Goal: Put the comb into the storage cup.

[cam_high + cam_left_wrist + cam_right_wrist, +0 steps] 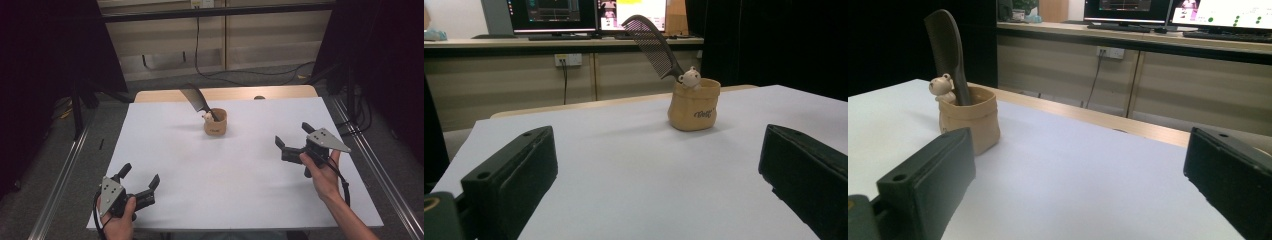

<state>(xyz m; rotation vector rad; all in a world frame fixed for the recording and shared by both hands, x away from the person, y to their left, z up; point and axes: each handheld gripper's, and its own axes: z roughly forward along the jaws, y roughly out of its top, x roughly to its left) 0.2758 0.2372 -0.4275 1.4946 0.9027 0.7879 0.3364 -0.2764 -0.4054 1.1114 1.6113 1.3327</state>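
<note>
Only text on the table: dark cursive logo on the front of the tan pot (694, 107), near the tabletop's far edge, too small to read for sure. Monitors (589, 12) behind the table show UI panels, text too blurred to read. No other labels or numbers.

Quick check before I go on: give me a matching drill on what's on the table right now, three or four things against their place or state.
Things:
1. comb
2. pouch
3. left gripper
4. right gripper

Places or states:
A. open, at the table's near left corner
B. tan, standing upright on the white table
C. open, held at the table's right side
D. dark, leaning out of the pouch's top

Pairs: 1-D, 2-B, 3-A, 4-C
</note>
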